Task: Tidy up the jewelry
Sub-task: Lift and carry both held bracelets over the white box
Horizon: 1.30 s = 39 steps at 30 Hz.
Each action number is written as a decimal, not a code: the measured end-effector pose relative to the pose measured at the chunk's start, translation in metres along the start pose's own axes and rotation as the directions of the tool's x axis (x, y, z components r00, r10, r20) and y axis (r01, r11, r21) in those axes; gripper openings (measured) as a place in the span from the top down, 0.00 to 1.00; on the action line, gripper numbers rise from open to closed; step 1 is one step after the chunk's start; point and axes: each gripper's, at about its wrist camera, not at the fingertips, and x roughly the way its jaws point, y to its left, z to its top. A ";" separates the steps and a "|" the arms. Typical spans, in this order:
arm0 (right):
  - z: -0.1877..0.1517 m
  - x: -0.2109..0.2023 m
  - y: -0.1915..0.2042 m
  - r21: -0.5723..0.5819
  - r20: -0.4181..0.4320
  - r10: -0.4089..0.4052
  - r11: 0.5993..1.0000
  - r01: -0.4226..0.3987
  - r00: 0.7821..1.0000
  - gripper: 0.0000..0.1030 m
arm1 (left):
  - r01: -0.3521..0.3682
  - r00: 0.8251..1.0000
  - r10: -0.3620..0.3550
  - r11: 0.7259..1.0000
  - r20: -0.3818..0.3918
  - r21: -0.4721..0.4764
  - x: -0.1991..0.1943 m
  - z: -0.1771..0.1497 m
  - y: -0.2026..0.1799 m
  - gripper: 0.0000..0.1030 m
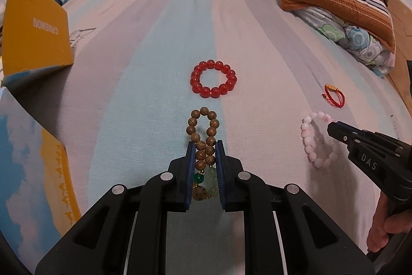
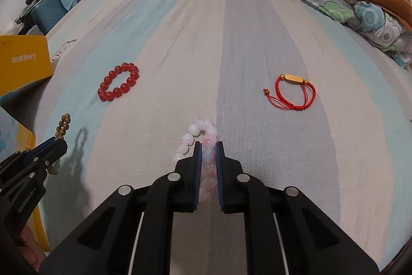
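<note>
So the whole thing is laid out on a striped bedsheet [image 2: 231,43], and I'll use the red bead bracelet [image 1: 213,78] as the anchor since it just lies flat mid-bed. Off to its left is a yellow box [image 1: 36,27], open, with a blue cloud-print lid panel nearer the camera. Far right of it, up by the bed's end, sits a pile of folded quilts [image 1: 342,7]. The red cord bracelet with the gold bar [image 2: 292,89] lies well to the right of the red beads, nothing touching it. Nothing sits between any of these pieces.

Left gripper [image 1: 205,146] is just this side of the red beads, pinched nearly closed on the wooden bead bracelet [image 1: 203,135], both strands squeezed between the blue pads, loop sticking out front.

Right gripper [image 2: 208,146], right of the red beads, is clamped on the pink bead bracelet [image 2: 203,135]; the rest of it curls out to the left.
</note>
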 end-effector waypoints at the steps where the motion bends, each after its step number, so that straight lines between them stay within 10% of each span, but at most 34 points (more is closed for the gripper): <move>1: 0.001 -0.003 0.001 0.002 0.004 0.005 1.000 -0.005 1.000 0.90 | 0.001 1.000 -0.001 1.000 0.000 -0.002 -0.002 0.001 0.000 0.86; 39: -0.012 -0.109 0.016 -0.034 0.090 0.070 0.997 -0.067 0.994 0.90 | -0.057 0.997 0.058 0.998 0.048 -0.034 -0.111 -0.041 -0.004 0.86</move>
